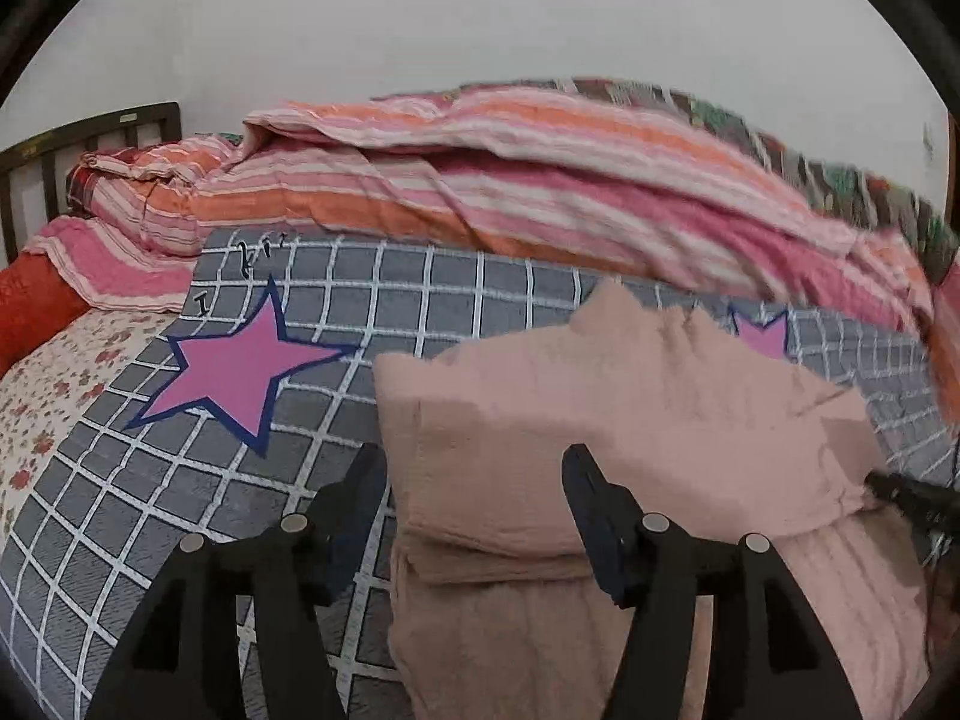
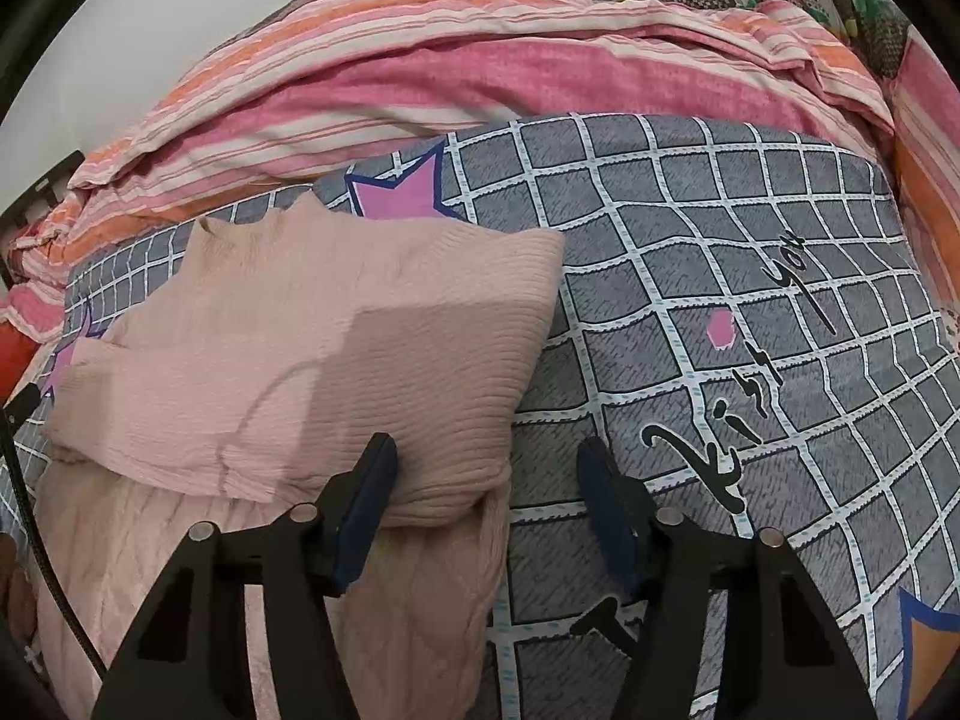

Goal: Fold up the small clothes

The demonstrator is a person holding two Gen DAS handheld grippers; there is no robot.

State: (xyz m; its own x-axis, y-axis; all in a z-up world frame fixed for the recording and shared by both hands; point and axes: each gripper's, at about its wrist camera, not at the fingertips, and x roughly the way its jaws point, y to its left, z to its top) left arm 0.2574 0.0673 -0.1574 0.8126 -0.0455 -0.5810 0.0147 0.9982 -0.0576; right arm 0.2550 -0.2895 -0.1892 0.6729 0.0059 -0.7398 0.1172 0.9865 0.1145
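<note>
A pale pink knitted garment [image 1: 630,420] lies on the grey checked bed cover [image 1: 150,516], its upper part folded back over its lower part. My left gripper [image 1: 474,480] is open, its fingers astride the garment's left edge at the fold. In the right wrist view the same garment [image 2: 336,348] fills the left half, and my right gripper [image 2: 486,474] is open with its fingers astride the garment's right edge at the fold. Neither gripper holds cloth. The other gripper's tip [image 1: 912,495] shows at the garment's right edge.
A pink and orange striped quilt [image 1: 480,180] is heaped along the back of the bed against a white wall. A floral sheet [image 1: 54,396] and dark headboard [image 1: 72,144] are at the left. The checked cover [image 2: 750,300] extends right of the garment.
</note>
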